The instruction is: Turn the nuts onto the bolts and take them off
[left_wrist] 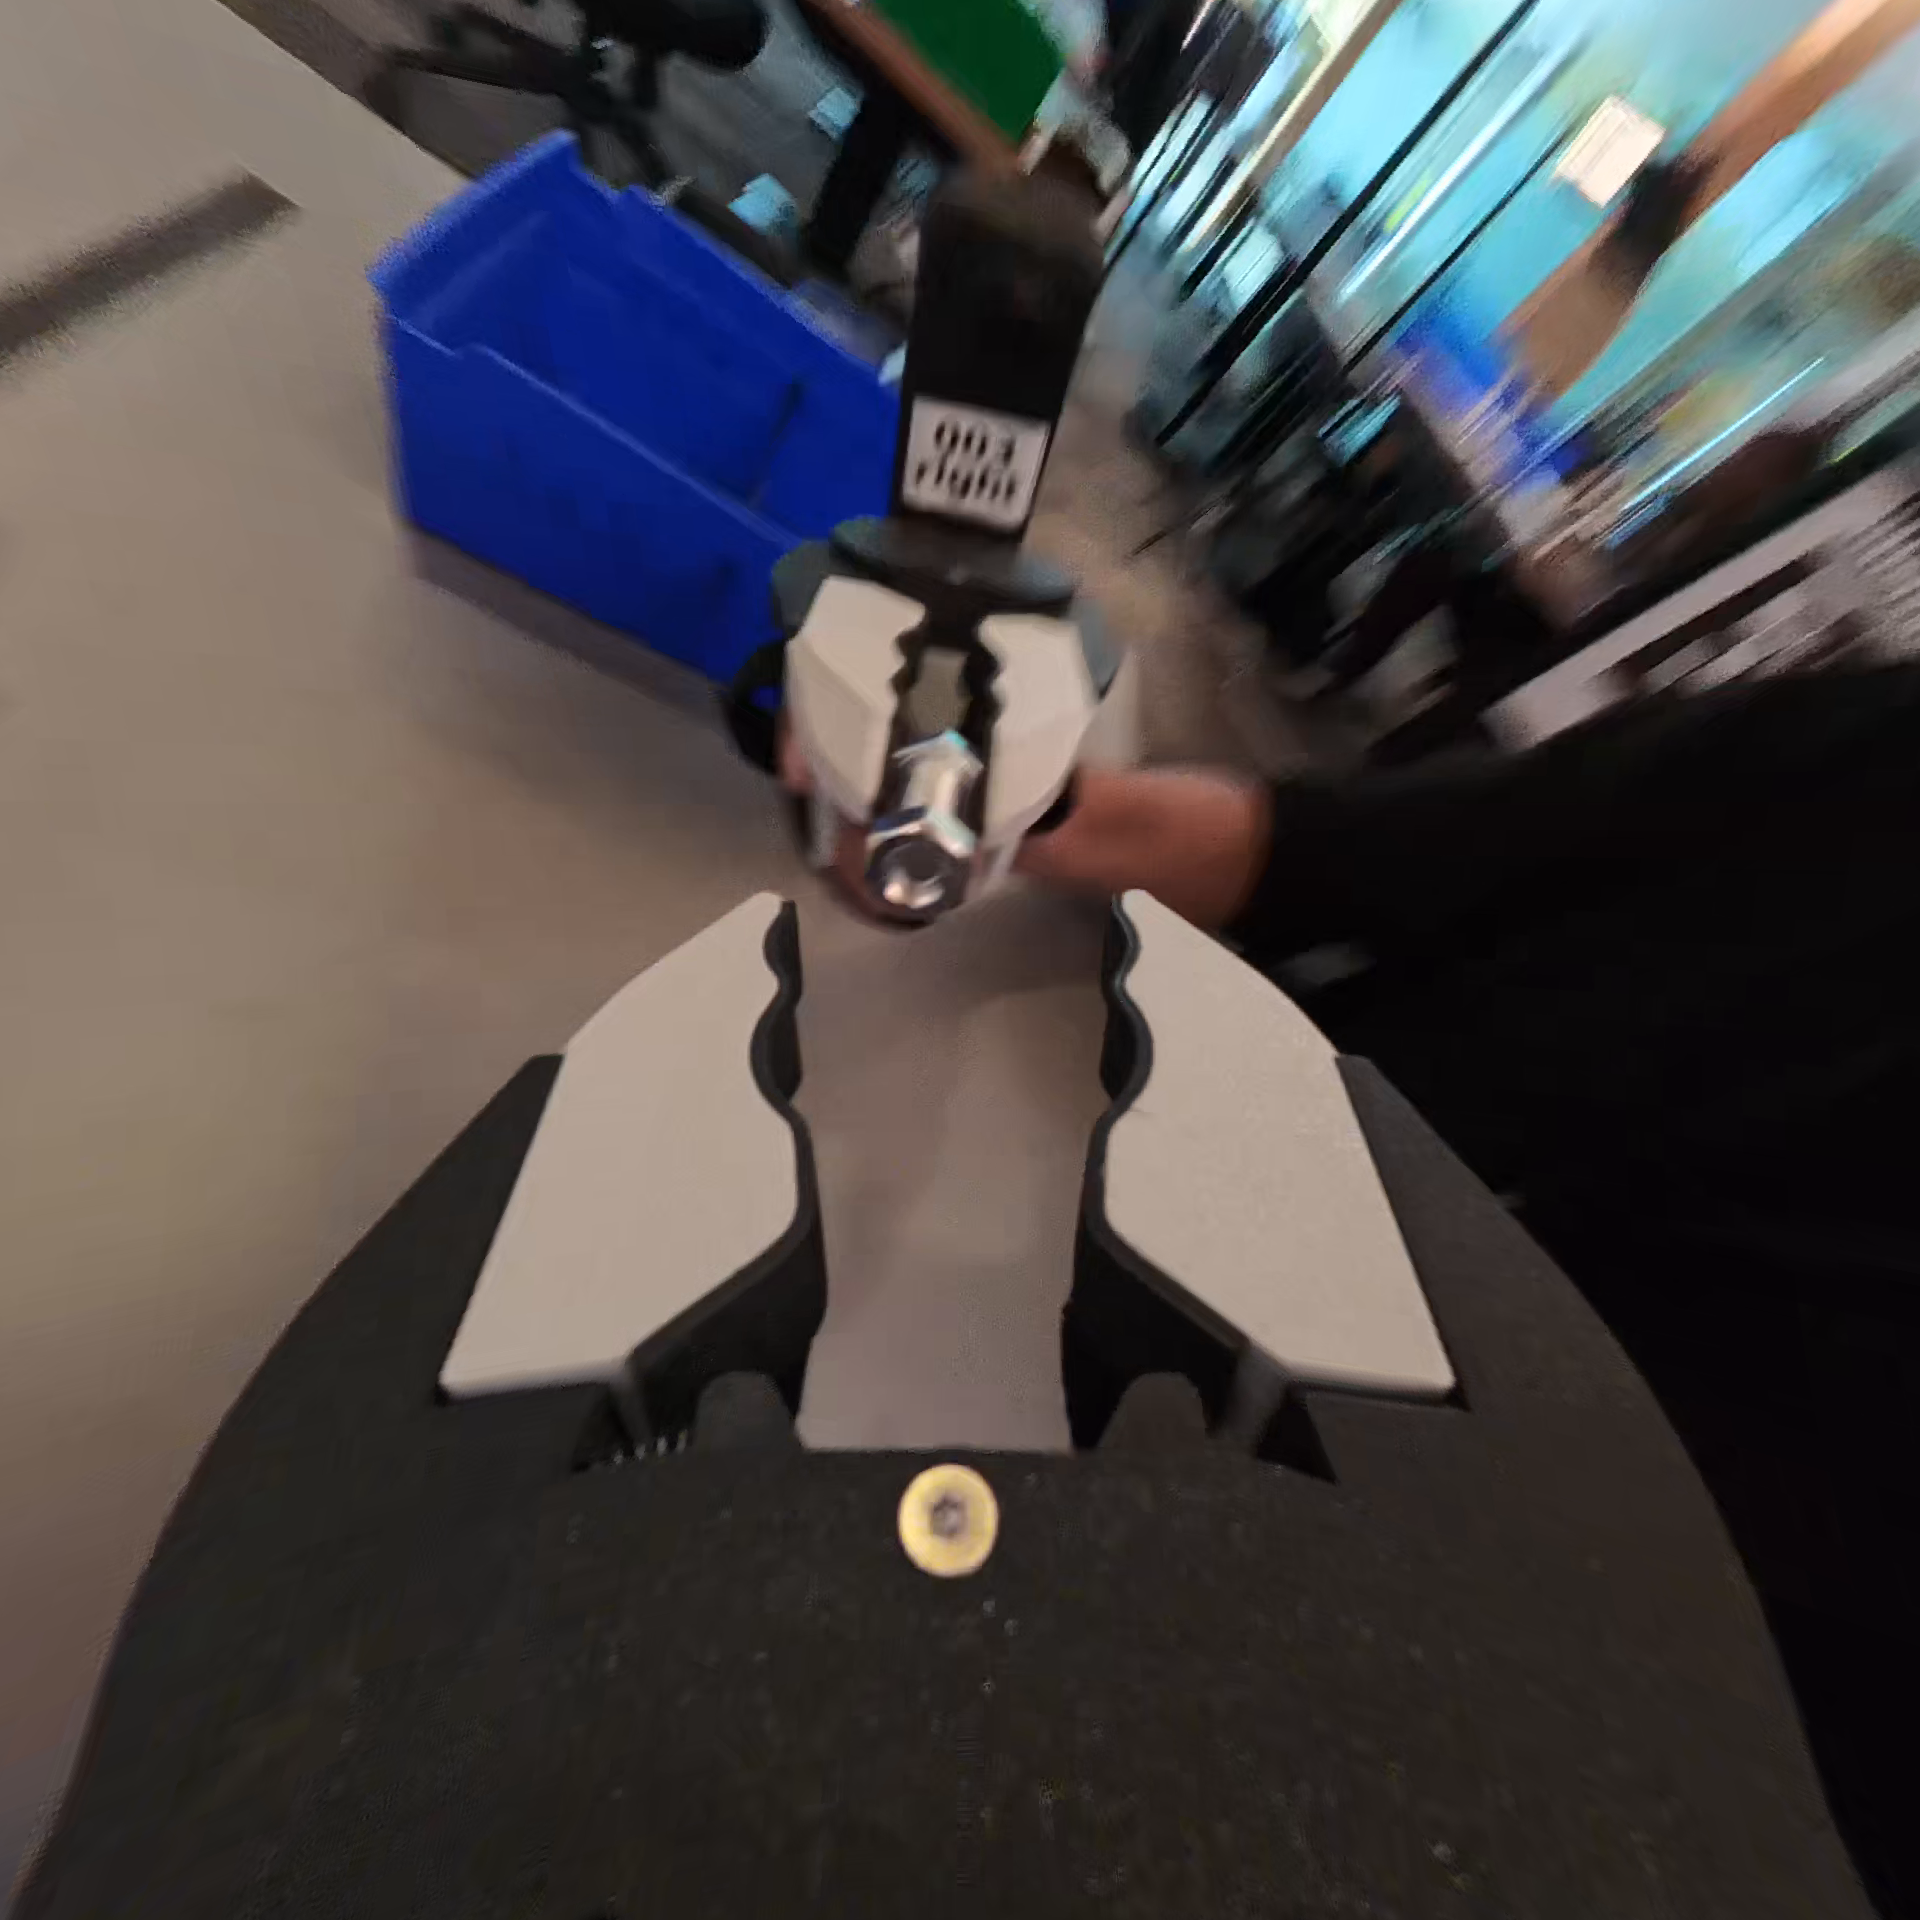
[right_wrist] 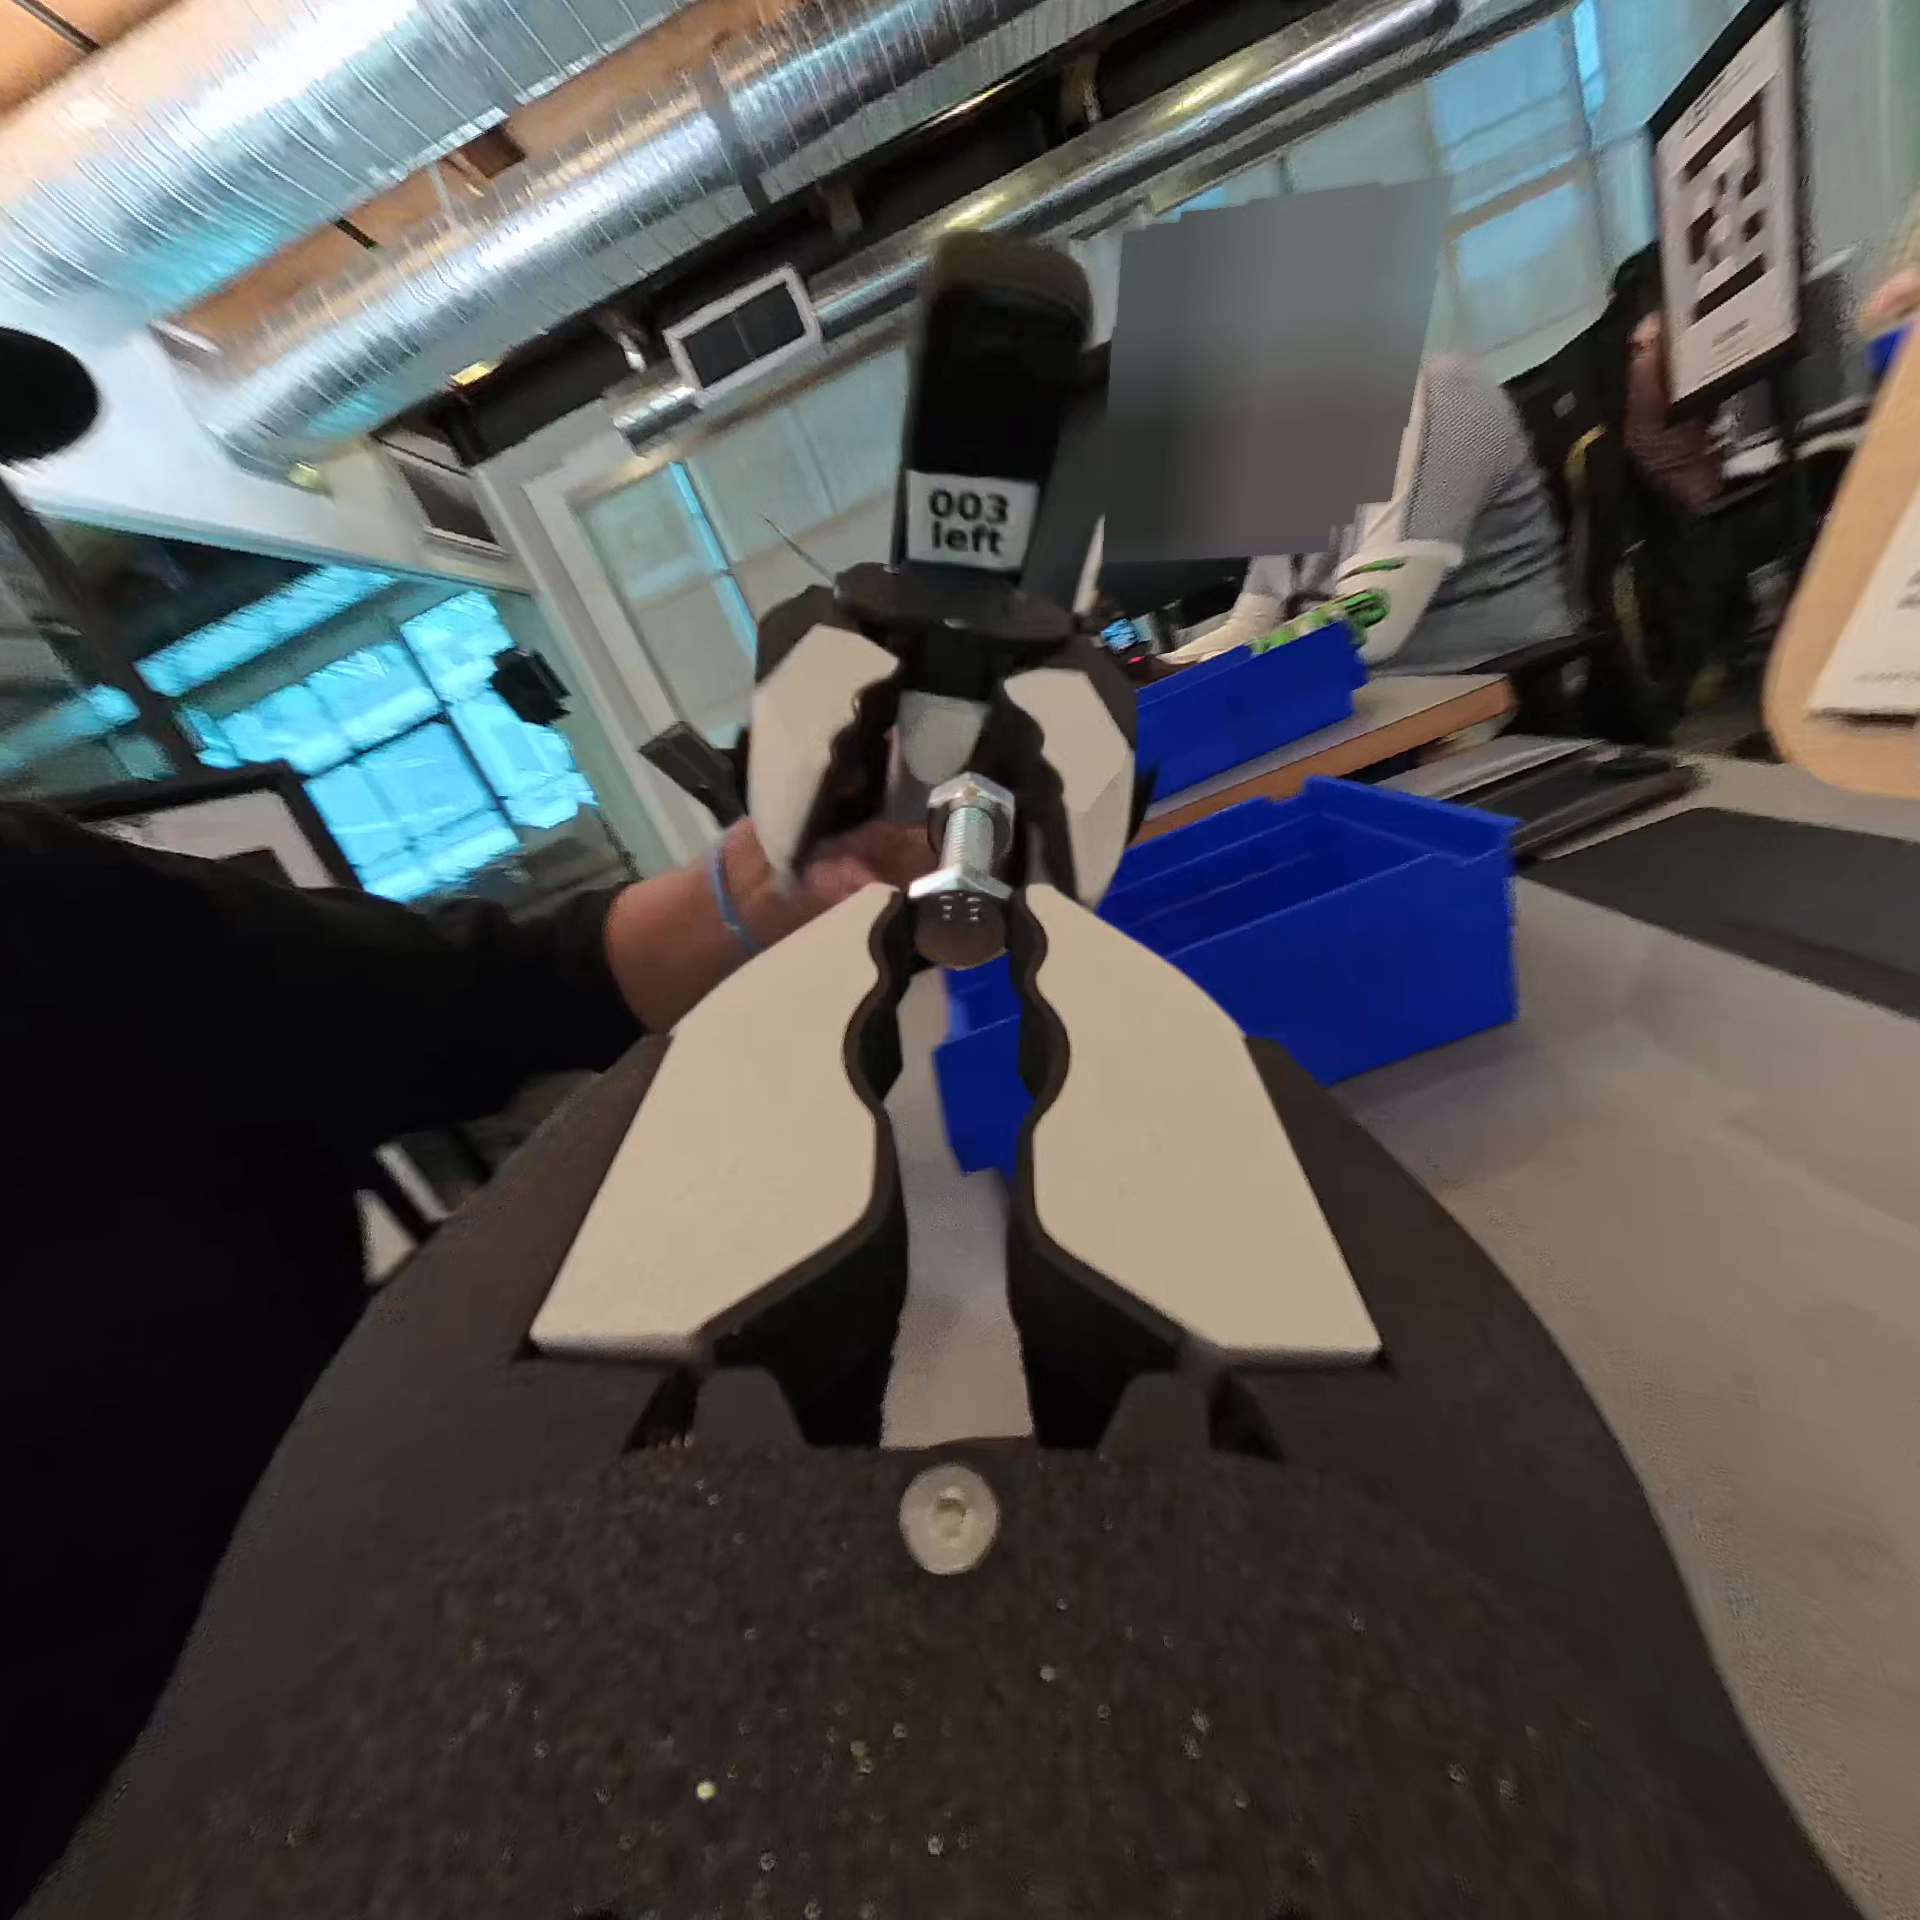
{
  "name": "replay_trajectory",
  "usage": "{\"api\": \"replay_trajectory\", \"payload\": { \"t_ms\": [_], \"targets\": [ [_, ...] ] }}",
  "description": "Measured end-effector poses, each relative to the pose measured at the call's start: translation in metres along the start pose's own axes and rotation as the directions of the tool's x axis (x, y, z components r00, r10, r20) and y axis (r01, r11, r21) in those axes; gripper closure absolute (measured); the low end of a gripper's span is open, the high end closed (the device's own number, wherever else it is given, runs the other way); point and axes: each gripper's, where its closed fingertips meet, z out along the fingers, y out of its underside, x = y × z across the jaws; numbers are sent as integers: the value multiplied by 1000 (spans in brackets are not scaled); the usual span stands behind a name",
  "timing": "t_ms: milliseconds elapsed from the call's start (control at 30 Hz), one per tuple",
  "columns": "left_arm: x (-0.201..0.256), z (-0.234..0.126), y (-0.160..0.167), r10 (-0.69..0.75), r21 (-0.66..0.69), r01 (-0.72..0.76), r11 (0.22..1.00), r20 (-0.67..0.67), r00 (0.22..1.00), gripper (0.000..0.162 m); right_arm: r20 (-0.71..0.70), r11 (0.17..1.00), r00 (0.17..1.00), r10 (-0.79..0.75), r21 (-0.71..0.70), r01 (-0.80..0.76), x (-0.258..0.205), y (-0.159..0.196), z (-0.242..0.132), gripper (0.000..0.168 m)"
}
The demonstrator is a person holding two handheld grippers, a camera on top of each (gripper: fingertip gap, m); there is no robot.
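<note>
A large room with tall blue-lit windows (right_wrist: 343, 727) and silver ceiling ducts (right_wrist: 312, 187) surrounds a pale grey table (left_wrist: 208, 831), both views smeared by motion blur. On the table stands a blue bin (left_wrist: 613, 416) with an open front, seen in the right wrist view as well, where a second blue bin (right_wrist: 1247, 696) sits on a farther wooden-edged desk beside a seated person in a pale top. A person's dark sleeve (right_wrist: 208, 1039) reaches in from the side. The left gripper (left_wrist: 951, 925) has its jaws spread wide, holding nothing, its tips just short of the bolt's end. The right gripper (right_wrist: 956, 914) has its jaws pinching the hex head of a silver bolt (right_wrist: 961, 842), which points straight at the other gripper. A silver nut (right_wrist: 971, 798) sits on the bolt's far end, between the left gripper's spread fingers.
</note>
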Motion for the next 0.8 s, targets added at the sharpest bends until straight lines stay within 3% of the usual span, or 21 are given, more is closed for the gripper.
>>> {"api": "replay_trajectory", "payload": {
  "t_ms": [67, 133, 267, 367, 500, 600, 633, 700, 733, 800],
  "targets": [
    [-13, -3, 10, 268, -109, -252, 961, 177, 947, 112, 51, 998, 996, 69, 7, -70, -4, 1, 1, 151],
    [-15, -3, 16, 437, -206, -395, 895, 230, 869, 118, 104, 991, 985, 134, 14, -136, -8, 1, 3, 151],
    [-4, 3, 15, 578, -242, -531, 813, 219, 786, 130, 149, 983, 971, 185, -10, -186, -13, 9, 8, 151],
    [0, 3, 10, 586, -212, -548, 809, 219, 780, 142, 160, 983, 971, 180, -11, -181, -17, 10, 10, 151],
    [6, 4, 12, 283, -118, -272, 955, 96, 954, 143, 78, 999, 997, 5, -42, -2, -16, 15, 10, 150],
    [7, 6, 11, -68, -71, 68, 995, -4, 998, 143, -24, 978, 981, -192, -93, 189, -11, 18, 9, 151],
    [9, 6, 11, -238, -69, 234, 970, -61, 969, 143, -57, 961, 963, -263, -105, 256, -11, 18, 9, 151],
    [13, 5, 5, -541, -67, 541, 839, -221, 812, 143, -98, 934, 933, -346, -127, 333, -10, 17, 9, 151],
    [14, 4, 2, -611, -76, 619, 782, -291, 736, 143, -93, 936, 936, -341, -128, 328, -10, 15, 8, 151],
    [14, 4, 4, -611, -89, 622, 778, -341, 715, 143, -83, 950, 950, -300, -118, 290, -8, 14, 7, 151]
  ]
}}
